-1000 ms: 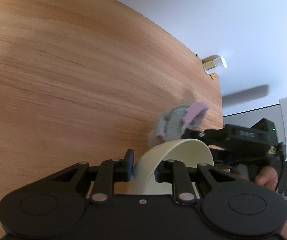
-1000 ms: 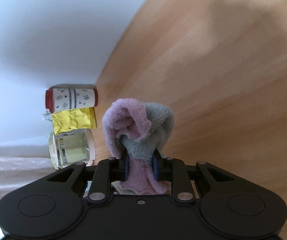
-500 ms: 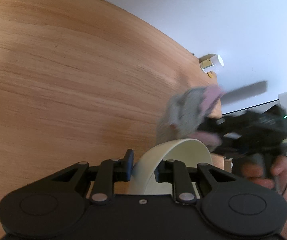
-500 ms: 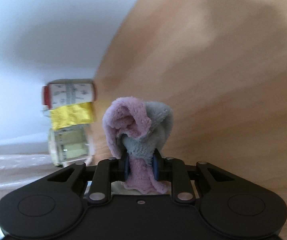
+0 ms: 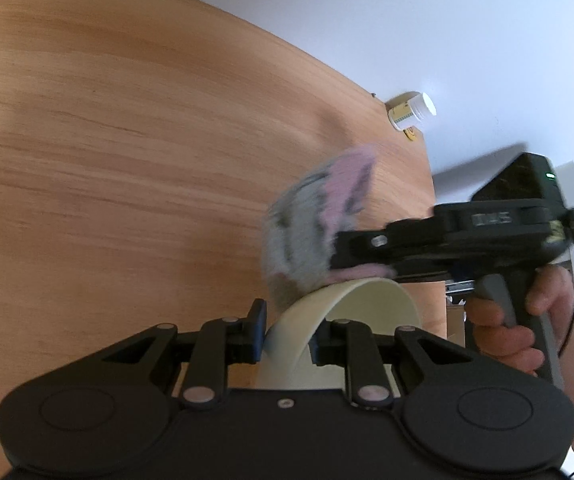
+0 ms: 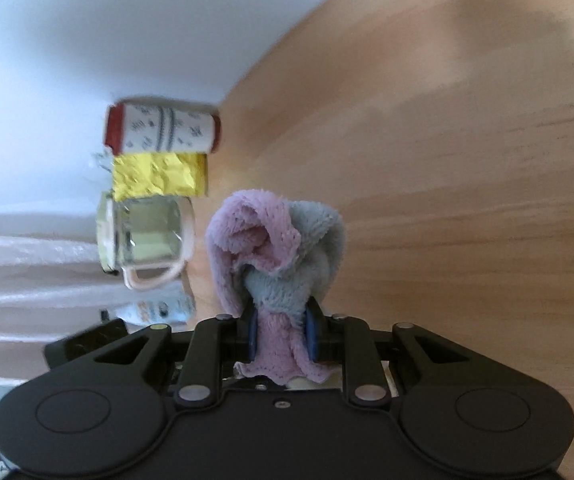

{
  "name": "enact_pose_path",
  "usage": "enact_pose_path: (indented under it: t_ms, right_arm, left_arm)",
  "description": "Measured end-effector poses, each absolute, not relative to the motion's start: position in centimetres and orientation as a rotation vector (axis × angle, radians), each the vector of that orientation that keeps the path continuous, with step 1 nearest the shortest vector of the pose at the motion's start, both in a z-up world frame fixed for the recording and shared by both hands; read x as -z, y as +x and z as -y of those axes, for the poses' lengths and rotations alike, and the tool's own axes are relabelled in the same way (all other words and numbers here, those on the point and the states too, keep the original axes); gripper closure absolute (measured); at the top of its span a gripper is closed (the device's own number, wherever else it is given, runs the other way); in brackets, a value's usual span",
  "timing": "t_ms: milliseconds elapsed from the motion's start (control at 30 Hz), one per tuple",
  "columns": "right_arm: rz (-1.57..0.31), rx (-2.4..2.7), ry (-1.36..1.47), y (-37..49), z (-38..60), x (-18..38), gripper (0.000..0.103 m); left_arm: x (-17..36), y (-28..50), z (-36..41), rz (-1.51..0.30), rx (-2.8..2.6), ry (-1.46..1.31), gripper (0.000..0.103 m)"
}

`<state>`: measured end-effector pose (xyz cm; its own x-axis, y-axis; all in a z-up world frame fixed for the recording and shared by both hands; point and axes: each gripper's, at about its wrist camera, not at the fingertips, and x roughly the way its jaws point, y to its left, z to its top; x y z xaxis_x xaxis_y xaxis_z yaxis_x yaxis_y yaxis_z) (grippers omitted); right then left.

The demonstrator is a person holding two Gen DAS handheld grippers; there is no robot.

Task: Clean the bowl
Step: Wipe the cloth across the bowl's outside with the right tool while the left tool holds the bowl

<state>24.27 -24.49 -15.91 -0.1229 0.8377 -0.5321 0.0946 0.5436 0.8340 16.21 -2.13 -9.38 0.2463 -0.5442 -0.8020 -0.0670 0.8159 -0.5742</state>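
Wooden table [image 5: 127, 160] | left tongs [image 5: 287, 332] pinch bowl [image 5: 351, 304] rim | right tongs [image 6: 281, 336] pinch cloth [image 6: 275, 240] above bowl

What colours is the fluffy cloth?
The cloth is pink and grey, clearest in the right wrist view.

— What sort of place is this?

— It looks like a home, perhaps a dining corner. A wood-grain table [image 5: 135, 168] stands against a plain white wall [image 5: 407, 20].

— What shows it?

— Household things at the table's edge: a patterned canister with red ends [image 6: 163, 130], a crumpled yellow packet [image 6: 159, 176], a glass mug with a handle [image 6: 147, 236], and a small white-capped bottle [image 5: 411, 110] by the wall.
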Motion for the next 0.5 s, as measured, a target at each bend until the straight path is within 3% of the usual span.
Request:
enact_pose_path:
  t_ms: [267,500]
  right_arm:
    - [-1.742,-0.724,0.771,24.2,24.2,20.0,0.078]
    - [-1.758,-0.754,0.720,24.5,24.3,19.2,0.078]
  left_arm:
    - [9.3,15.7,2.3,-1.294,0.357,-0.544,0.084]
    - [9.1,15.7,2.8,-1.289,0.377,-0.513,0.084]
